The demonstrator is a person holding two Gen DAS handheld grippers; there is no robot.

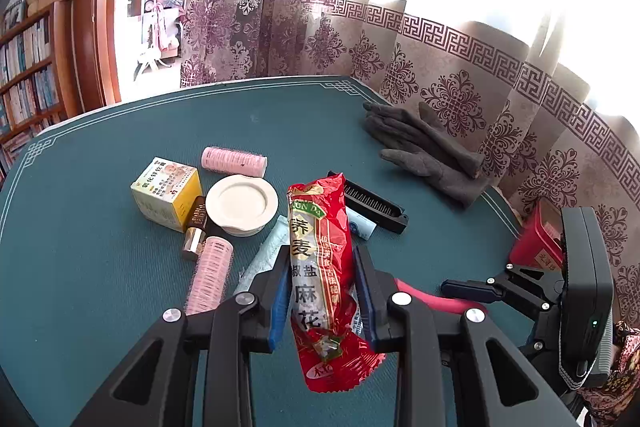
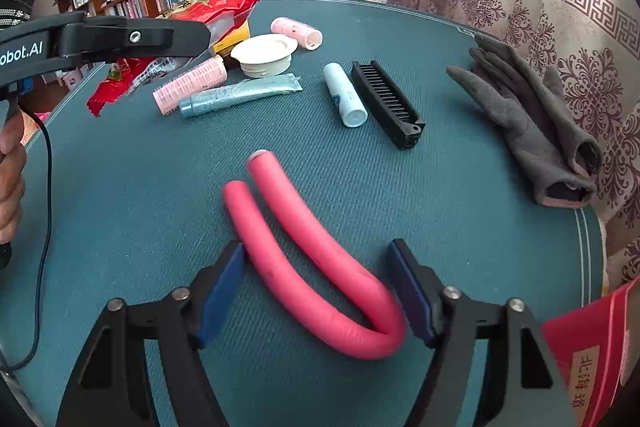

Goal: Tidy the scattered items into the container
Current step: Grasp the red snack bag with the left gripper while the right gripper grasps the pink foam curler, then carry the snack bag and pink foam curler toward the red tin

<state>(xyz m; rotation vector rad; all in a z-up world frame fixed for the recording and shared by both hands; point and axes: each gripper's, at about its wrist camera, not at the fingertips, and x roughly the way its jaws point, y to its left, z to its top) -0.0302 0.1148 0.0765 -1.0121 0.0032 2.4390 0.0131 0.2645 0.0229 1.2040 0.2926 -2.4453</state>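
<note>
My left gripper (image 1: 324,295) is shut on a red snack packet (image 1: 320,247) and holds it upright above the green table mat (image 1: 120,307). From the right wrist the same packet (image 2: 224,7) shows at the far left under the left gripper's fingers (image 2: 132,37). A bent pink foam curler (image 2: 312,267) lies on the mat between the jaws of my right gripper (image 2: 318,245), whose blue pads touch it on both sides. A red container (image 2: 592,355) stands at the table's right edge, close beside the right gripper (image 1: 472,287).
Scattered on the mat are a yellow box (image 1: 166,193), a white lid (image 1: 242,203), two pink hair rollers (image 1: 234,161), a pale tube (image 2: 240,95), a white stick (image 2: 346,95), a black comb (image 2: 388,105) and grey gloves (image 2: 528,123). Curtains hang right behind the table.
</note>
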